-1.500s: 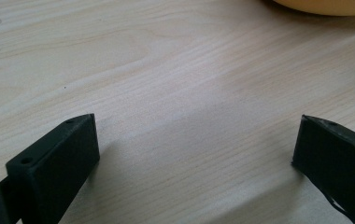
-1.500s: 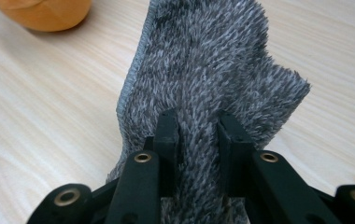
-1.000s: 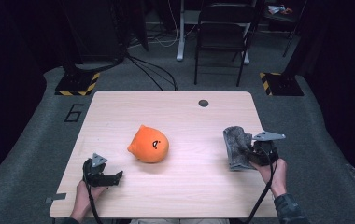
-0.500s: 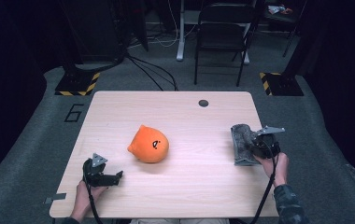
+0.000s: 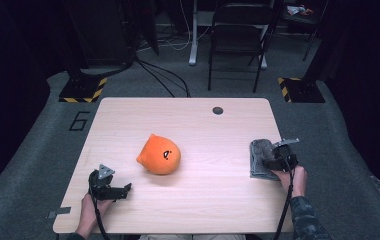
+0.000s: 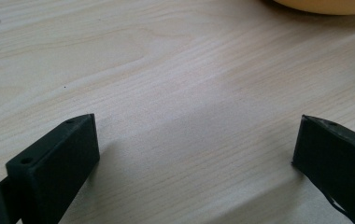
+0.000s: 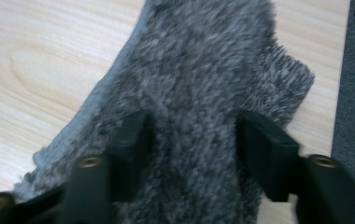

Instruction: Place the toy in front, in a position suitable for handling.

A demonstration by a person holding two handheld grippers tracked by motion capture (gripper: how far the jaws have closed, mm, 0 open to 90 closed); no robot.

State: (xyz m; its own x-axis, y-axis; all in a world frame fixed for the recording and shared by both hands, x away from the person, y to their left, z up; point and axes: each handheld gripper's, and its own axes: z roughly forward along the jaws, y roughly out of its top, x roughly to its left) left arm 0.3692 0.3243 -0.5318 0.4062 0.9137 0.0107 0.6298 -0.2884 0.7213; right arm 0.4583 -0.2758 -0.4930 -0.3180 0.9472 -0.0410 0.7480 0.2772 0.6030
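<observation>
A grey fuzzy cloth [image 5: 259,156] lies folded on the wooden table [image 5: 203,125], close to its right edge. My right gripper [image 5: 274,163] sits at the cloth's near end. In the right gripper view its jaws have just been opening and stand apart on either side of the cloth [image 7: 203,60], so this gripper [image 7: 192,128] is open. An orange plush toy [image 5: 160,156] with a small face rests mid-table. My left gripper [image 5: 123,189] lies at the front left, open over bare wood [image 6: 194,135]; the plush's edge [image 6: 325,3] shows at the top.
A small black disc [image 5: 218,110] is set in the table near its far edge. A black chair [image 5: 238,40] and yellow-black striped bases [image 5: 83,90] stand on the grey carpet beyond. The table's right edge runs just past the cloth.
My right hand moved the grey cloth a little to the right and down onto the table, and its jaws opened. The left gripper and the plush stayed put.
</observation>
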